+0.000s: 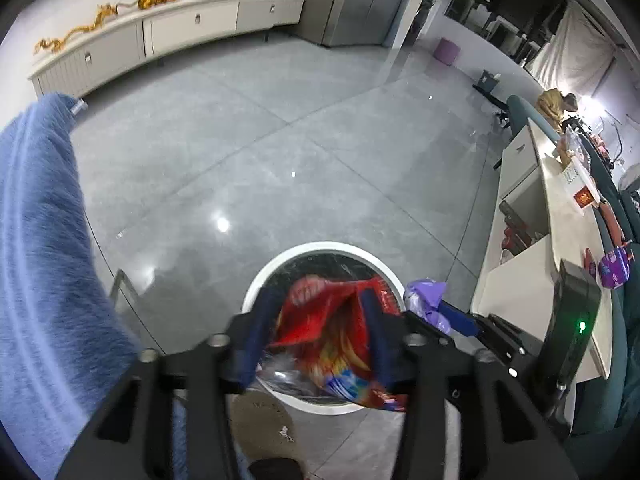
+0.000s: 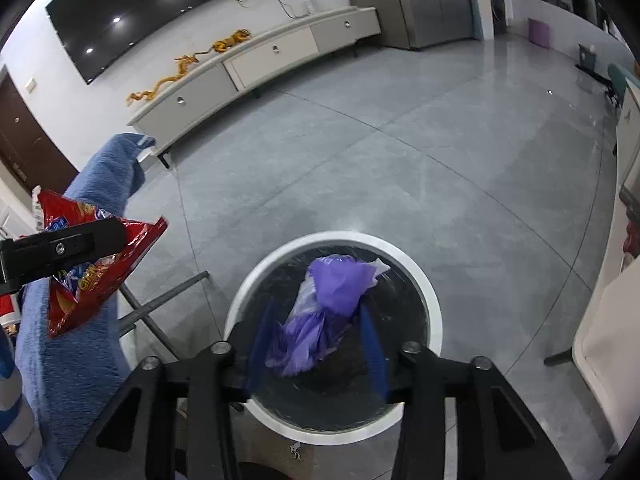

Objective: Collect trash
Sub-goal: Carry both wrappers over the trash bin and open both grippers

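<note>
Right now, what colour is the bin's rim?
White rim, round a dark inside; clearest in the right wrist view.

White-rimmed bin on grey floor

Black claw frames, blue finger pads, silver screws, green indicator light.

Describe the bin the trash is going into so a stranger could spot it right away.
On the grey tiled floor, in front of the long cream cabinet, stands a round bin. It sits right under both grippers. Its thick white rim and black liner set it apart; nothing else on the open floor nearby is round.
</note>
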Demonstrator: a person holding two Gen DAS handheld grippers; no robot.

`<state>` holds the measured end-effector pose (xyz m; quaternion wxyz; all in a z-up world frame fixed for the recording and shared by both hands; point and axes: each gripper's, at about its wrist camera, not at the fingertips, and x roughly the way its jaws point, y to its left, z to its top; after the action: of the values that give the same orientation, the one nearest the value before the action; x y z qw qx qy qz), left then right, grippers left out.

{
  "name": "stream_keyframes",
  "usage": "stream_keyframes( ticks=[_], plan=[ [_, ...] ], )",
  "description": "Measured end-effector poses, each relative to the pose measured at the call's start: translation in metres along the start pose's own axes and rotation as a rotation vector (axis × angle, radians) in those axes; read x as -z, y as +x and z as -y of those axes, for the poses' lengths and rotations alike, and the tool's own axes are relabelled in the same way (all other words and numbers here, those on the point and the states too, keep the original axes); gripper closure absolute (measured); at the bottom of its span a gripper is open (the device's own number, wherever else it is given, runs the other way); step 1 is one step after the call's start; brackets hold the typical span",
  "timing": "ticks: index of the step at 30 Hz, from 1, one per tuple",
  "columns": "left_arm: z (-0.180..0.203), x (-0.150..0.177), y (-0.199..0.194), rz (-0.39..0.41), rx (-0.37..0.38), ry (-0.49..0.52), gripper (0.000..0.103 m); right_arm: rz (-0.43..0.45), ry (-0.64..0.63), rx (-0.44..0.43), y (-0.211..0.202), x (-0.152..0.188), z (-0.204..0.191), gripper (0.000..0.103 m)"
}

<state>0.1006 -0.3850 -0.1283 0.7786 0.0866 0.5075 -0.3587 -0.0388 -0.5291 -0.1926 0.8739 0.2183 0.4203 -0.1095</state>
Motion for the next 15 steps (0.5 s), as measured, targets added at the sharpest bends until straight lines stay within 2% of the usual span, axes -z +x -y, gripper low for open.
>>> stream_keyframes(
  ticks=[1,8,11,15],
  plan=[
    [0.0,-0.001,0.005,-0.009,0.003,-0.006,0.048,-0.004,0.005,0.006,0.001,0.002,0.003,0.055],
    [0.0,-0.002,0.009,-0.014,0.026,-0.021,0.046,-0.019,0.015,0.017,0.0,0.002,0.003,0.05],
    [0.003,0.0,-0.004,0.023,0.009,0.002,0.046,-0.009,0.014,0.014,-0.004,0.0,0.002,0.05],
    [0.005,0.004,-0.035,0.117,-0.02,0.025,0.046,0.027,0.018,-0.001,-0.021,-0.005,-0.005,0.05]
  ],
)
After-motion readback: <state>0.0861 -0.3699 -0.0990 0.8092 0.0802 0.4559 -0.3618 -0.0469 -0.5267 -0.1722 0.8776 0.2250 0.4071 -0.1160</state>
